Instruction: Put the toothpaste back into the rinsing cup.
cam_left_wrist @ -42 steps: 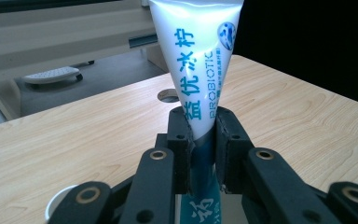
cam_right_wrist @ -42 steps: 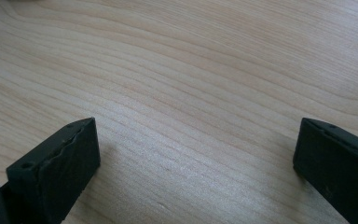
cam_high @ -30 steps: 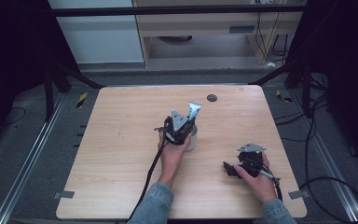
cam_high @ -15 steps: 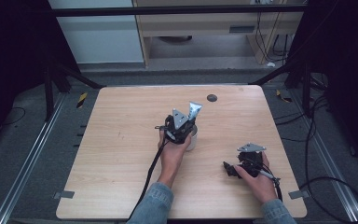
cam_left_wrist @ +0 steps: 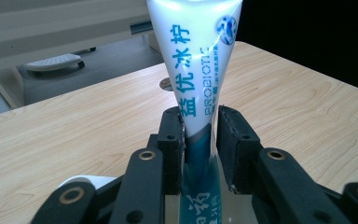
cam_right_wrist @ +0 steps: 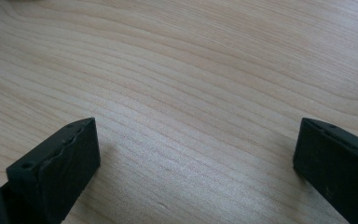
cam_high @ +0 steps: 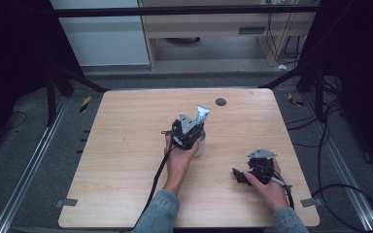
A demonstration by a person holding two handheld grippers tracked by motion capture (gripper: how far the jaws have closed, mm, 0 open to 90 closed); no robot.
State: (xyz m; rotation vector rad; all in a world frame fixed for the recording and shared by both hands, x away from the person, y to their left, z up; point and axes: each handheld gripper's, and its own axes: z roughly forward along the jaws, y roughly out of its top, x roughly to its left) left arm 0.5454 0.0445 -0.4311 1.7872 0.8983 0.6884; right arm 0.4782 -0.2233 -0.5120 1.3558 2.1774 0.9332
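Toothpaste tube (cam_left_wrist: pixel 193 70) pinched upright in left gripper (cam_left_wrist: pixel 200 140), above a white cup (cam_high: pixel 200 144).

Crimped end tilted toward one o'clock; right gripper (cam_right_wrist: pixel 196 154) idle at four o'clock, jaws wide over bare table (cam_high: pixel 126 145).

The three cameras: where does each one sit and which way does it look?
High view: above the person's side, looking forward and down at the light wooden table; both forearms show.
Left gripper view: on the left tool, looking along its jaws, shut on the white-and-teal toothpaste tube.
Right gripper view: on the right tool, facing bare tabletop.
High and left views share the tube.
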